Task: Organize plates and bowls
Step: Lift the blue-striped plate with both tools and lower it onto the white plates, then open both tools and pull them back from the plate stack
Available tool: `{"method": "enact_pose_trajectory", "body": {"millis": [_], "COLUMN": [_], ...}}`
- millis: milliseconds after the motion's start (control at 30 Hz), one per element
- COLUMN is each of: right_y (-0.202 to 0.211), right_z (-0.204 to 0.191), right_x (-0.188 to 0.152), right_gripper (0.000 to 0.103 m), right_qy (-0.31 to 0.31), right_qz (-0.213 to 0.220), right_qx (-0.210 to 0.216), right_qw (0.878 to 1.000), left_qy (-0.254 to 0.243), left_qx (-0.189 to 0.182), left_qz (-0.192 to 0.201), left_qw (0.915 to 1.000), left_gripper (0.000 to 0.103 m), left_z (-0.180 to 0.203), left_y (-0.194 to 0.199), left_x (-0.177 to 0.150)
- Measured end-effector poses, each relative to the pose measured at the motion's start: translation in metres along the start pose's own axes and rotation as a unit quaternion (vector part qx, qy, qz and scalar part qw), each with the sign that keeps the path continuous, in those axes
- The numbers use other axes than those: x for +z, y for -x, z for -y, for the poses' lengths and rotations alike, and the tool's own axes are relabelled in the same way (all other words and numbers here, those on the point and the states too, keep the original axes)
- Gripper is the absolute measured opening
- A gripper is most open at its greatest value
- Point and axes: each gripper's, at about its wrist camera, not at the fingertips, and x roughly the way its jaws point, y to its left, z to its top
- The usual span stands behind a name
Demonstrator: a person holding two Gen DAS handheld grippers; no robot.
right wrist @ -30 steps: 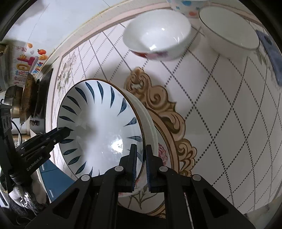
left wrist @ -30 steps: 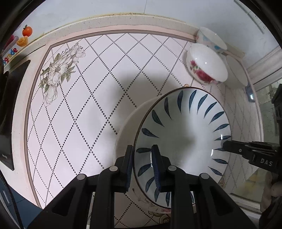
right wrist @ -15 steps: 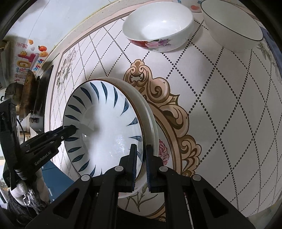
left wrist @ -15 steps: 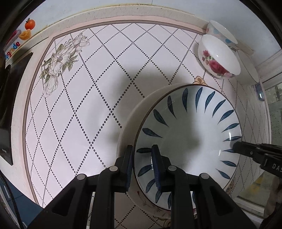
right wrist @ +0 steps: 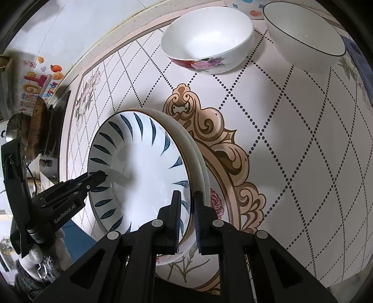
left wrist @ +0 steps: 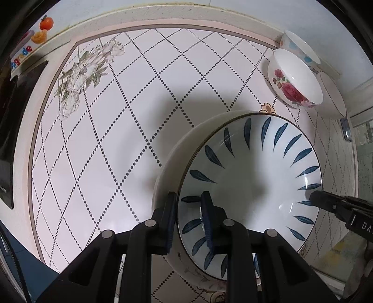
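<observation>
A white plate with blue leaf marks lies on top of a white flowered plate, and I hold the stack from both sides above the counter. My left gripper is shut on the stack's near rim. My right gripper is shut on the opposite rim of the stack; its tip shows in the left wrist view. A rose-patterned bowl, a plain white bowl with a dark rim and a dotted bowl stand at the back of the counter.
The counter is white with a dotted diamond pattern and a gold scroll motif. A wall runs behind it. A black stove and cookware are to the left.
The plate stack, held by both grippers, has come back toward me and away from the bowls; the bowls now sit farther off in both views.
</observation>
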Motion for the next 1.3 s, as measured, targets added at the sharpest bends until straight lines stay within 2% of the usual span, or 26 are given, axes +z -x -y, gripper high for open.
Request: {"method": "enact_pose_trajectory", "body": {"millis": [300, 467, 500, 567, 633, 700, 800, 867, 967, 1100, 1133, 1167, 1300], "right_y": [0.009, 0.041, 0.053, 0.071, 0.091, 0.109, 0.135, 0.148, 0.167, 0.189, 0.192, 0.196, 0.209], "right_z": [-0.010, -0.030, -0.037, -0.047, -0.057, -0.065, -0.081, -0.087, -0.097, -0.110, -0.112, -0.114, -0.120], "right_x": [-0.011, -0.027, -0.034, -0.045, -0.059, -0.071, -0.098, -0.110, -0.133, -0.163, -0.169, -0.175, -0.195], "right_gripper": [0.020, 0.022, 0.024, 0.038, 0.047, 0.049, 0.056, 0.061, 0.068, 0.074, 0.078, 0.080, 0.086], "right_qy": [0.000, 0.022, 0.030, 0.038, 0.041, 0.044, 0.048, 0.052, 0.057, 0.064, 0.066, 0.068, 0.066], "right_qz": [0.013, 0.045, 0.057, 0.075, 0.094, 0.109, 0.131, 0.140, 0.158, 0.182, 0.186, 0.191, 0.207], "right_qx": [-0.019, -0.030, -0.035, -0.040, -0.044, -0.046, -0.053, -0.056, -0.066, -0.070, -0.074, -0.076, -0.080], "right_qw": [1.000, 0.998, 0.997, 0.996, 0.994, 0.992, 0.989, 0.987, 0.984, 0.979, 0.977, 0.976, 0.973], "left_qy": [-0.002, -0.016, -0.020, -0.024, -0.029, -0.030, -0.033, -0.037, -0.041, -0.050, -0.053, -0.054, -0.057], "left_qx": [0.020, 0.026, 0.025, 0.019, 0.014, 0.009, -0.003, -0.006, -0.010, -0.019, -0.018, -0.018, -0.024], "left_qz": [0.022, 0.066, 0.078, 0.092, 0.109, 0.122, 0.140, 0.154, 0.169, 0.182, 0.185, 0.187, 0.192], "left_qw": [0.9995, 0.9973, 0.9965, 0.9953, 0.9935, 0.9920, 0.9896, 0.9873, 0.9847, 0.9818, 0.9812, 0.9808, 0.9795], "left_gripper": [0.020, 0.020, 0.020, 0.024, 0.024, 0.025, 0.043, 0.063, 0.074, 0.080, 0.092, 0.096, 0.096], "left_z": [-0.004, 0.000, 0.001, 0.003, 0.004, 0.003, 0.003, 0.002, 0.003, 0.004, 0.005, 0.005, 0.006], "left_y": [0.027, 0.070, 0.083, 0.100, 0.123, 0.141, 0.167, 0.183, 0.198, 0.216, 0.220, 0.222, 0.228], "left_x": [-0.010, -0.027, -0.033, -0.040, -0.051, -0.061, -0.076, -0.087, -0.101, -0.119, -0.124, -0.127, -0.140]}}
